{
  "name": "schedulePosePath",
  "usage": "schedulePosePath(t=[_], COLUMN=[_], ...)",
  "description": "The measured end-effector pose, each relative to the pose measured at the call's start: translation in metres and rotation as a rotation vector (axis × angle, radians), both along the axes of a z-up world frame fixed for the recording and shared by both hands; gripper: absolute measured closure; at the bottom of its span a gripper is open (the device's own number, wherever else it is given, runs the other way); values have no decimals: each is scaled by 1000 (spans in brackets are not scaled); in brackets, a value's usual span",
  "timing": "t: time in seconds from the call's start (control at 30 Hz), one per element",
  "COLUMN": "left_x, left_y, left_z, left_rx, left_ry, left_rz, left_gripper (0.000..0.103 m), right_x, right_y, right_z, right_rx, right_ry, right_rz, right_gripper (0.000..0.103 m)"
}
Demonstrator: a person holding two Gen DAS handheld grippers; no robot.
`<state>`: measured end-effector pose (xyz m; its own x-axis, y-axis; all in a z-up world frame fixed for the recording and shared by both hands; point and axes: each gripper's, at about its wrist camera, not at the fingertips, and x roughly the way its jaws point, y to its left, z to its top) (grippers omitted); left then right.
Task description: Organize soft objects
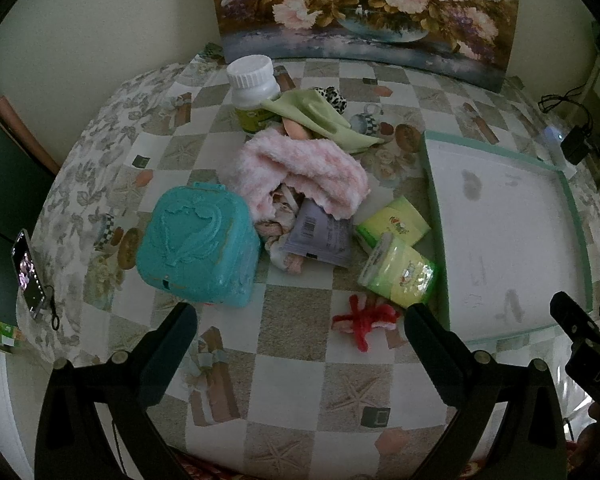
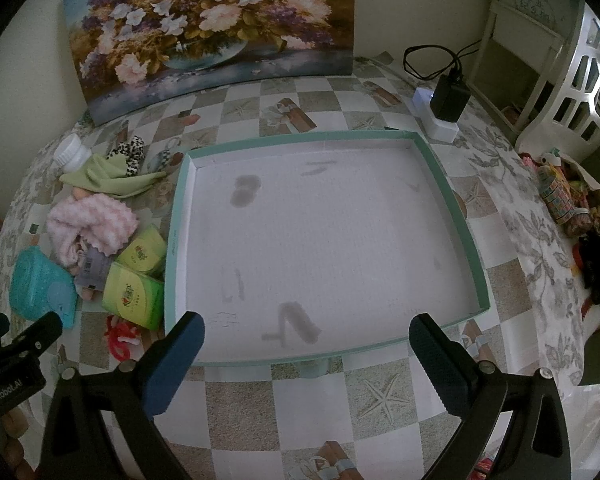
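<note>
Nothing has yet been sorted, as far as can be judged: the tray (image 2: 452,216) lies bare on the counter (image 1: 296,364), while the soft things (pink fluffy cloth (image 1: 304,172), green cloth (image 1: 320,114), two green tissue packs (image 1: 396,248), red yarn piece (image 1: 364,320)) are heaped together with the teal case (image 1: 198,244) and white bottle (image 1: 254,88) just left of the tray's near wall. The left tool (image 1: 300,320) and the right tool (image 2: 306,330) are both held spread wide and gripping nothing. Open counter is left in front of the heap, though the tray's raised rim would have to be cleared.
</note>
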<state>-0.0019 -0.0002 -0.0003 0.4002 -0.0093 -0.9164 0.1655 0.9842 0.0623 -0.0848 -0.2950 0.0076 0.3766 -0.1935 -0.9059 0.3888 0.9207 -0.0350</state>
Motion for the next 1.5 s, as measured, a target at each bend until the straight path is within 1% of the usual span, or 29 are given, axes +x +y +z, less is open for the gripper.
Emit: schedulePosePath(t=[0.1, 0.17, 0.2, 0.23, 0.27, 0.3, 0.33, 0.37, 0.43, 0.5, 0.53, 0.63, 0.67, 0.77, 0.83, 1.0, 1.17, 1.3, 1.43, 1.5], left_x=[1, 2, 4, 6, 8, 11, 12, 14, 19, 26, 30, 46, 50, 63, 69, 81, 76, 64, 52, 45], left_y=[3, 7, 12, 16, 20, 24, 27, 31, 41, 49, 50, 60, 62, 58, 57, 54, 51, 55, 62, 63], left_z=[2, 4, 5, 5, 6, 8, 11, 15, 24, 32, 32, 34, 36, 39, 41, 35, 25, 24, 28, 29], left_rx=[-27, -64, -113, -198, -202, -172, -152, -156, -199, -247, -256, -310, -313, -240, -231, -243, -274, -273, -292, -288], left_ry=[-7, -12, -11, -11, -4, 4, -9, -19, -44, -49, -21, 17, 13, -6, -22, -4, 0, -38, -74, -97], left_rz=[7, 18, 30, 42, 61, 83, 101, 123, 157, 182, 194, 243, 256, 263, 258, 281, 273, 285, 302, 310], left_gripper=[0, 0, 0, 0, 0, 0, 0, 0, 0, 0, 0, 0, 0, 0, 0, 0, 0, 0, 0, 0], right_x=[-1, -1, 0, 0, 1, 2, 3, 4, 9, 14, 17, 29, 34, 50, 62, 85, 98, 98, 97, 96], right_y=[0, 1, 2, 3, 3, 4, 5, 6, 10, 14, 17, 28, 32, 43, 51, 68, 82, 89, 98, 105], right_z=[0, 2, 3, 4, 5, 7, 9, 12, 18, 26, 30, 41, 44, 47, 45, 30, 3, -15, -25, -28], right_rx=[-4, -6, -4, 1, 7, 14, 24, 33, 38, 34, 33, 31, 34, 51, 66, 99, 166, 173, 186, 173], right_ry=[-7, -17, -20, -23, -26, -29, -33, -38, -47, -63, -70, -91, -97, -100, -93, -45, 14, 59, 73, 78], right_rz=[5, 8, 13, 16, 15, 14, 16, 18, 27, 44, 53, 93, 108, 147, 173, 217, 267, 316, 377, 413], right_gripper=[0, 0, 0, 0, 0, 0, 0, 0, 0, 0, 0, 0, 0, 0, 0, 0, 0, 0, 1, 2])
